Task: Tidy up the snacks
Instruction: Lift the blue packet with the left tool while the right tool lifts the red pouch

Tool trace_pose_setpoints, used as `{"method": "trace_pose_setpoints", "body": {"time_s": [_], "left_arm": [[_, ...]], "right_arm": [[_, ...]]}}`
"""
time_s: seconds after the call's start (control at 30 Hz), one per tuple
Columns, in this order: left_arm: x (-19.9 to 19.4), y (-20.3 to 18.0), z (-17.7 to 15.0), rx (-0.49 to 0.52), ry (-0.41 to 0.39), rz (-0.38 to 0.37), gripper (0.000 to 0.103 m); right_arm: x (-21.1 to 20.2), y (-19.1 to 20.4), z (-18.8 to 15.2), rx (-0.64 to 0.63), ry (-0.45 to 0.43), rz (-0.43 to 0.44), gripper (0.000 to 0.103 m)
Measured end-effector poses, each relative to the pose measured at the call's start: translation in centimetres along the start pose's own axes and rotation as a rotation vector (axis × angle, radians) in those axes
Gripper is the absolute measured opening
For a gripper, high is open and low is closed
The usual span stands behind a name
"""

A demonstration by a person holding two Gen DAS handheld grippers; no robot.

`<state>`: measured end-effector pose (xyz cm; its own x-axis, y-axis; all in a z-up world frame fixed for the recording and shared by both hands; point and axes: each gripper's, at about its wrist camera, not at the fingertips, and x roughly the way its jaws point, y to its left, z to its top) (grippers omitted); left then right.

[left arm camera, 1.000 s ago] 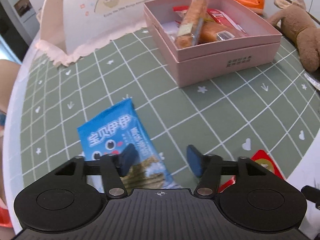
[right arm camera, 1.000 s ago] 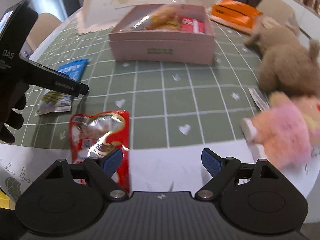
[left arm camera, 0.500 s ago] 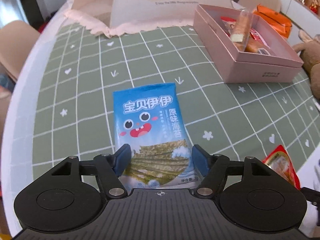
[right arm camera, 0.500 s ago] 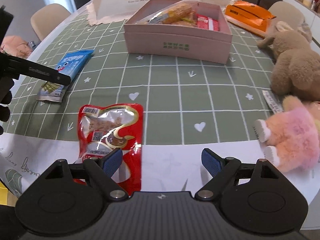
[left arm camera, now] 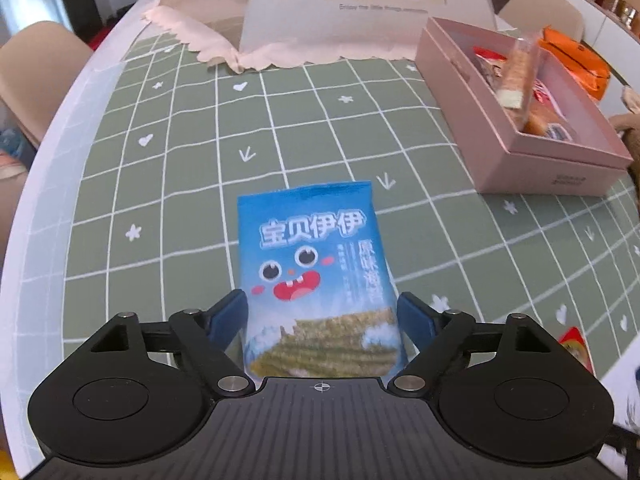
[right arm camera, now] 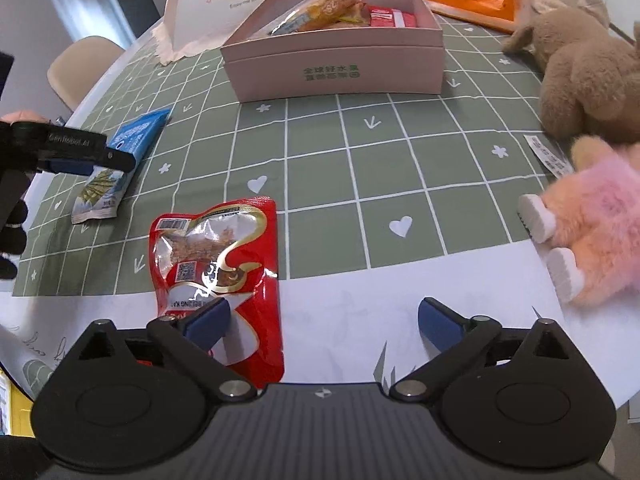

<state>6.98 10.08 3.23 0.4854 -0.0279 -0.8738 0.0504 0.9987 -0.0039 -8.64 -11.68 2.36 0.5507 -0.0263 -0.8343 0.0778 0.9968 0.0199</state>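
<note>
lying lengthwise between spread left gripper [left arm camera: 320,320] fingers: blue seaweed packet [left arm camera: 316,276]; top away

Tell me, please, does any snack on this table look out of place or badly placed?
Yes. The blue seaweed packet and the red snack pouch lie loose on the tablecloth, outside the pink box. The pouch also lies partly off the green cloth, on the white paper. Inside the box, one long wrapped snack leans over the rim.
</note>
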Motion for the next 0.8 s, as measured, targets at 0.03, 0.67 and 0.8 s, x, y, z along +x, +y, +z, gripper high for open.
{"method": "trace_pose_setpoints", "body": {"time_s": [0.03,0.67,0.8], "left_arm": [[0.4,0.1,0.2,-0.007,0.007,0.006,0.091],[-4.1,-2.3,-8.8,0.038,0.067,-0.126,0.090],[-4.3,-1.7,-9.1,-0.003,0.072,-0.113,0.090]], "right_arm": [[0.0,0.1,-0.1,-0.004,-0.004,-0.006,0.103],[-1.1,0.5,2.7,0.047,0.094,0.188,0.103],[1.0,4.0,3.1,-0.021,0.130,0.134,0.103]]}}
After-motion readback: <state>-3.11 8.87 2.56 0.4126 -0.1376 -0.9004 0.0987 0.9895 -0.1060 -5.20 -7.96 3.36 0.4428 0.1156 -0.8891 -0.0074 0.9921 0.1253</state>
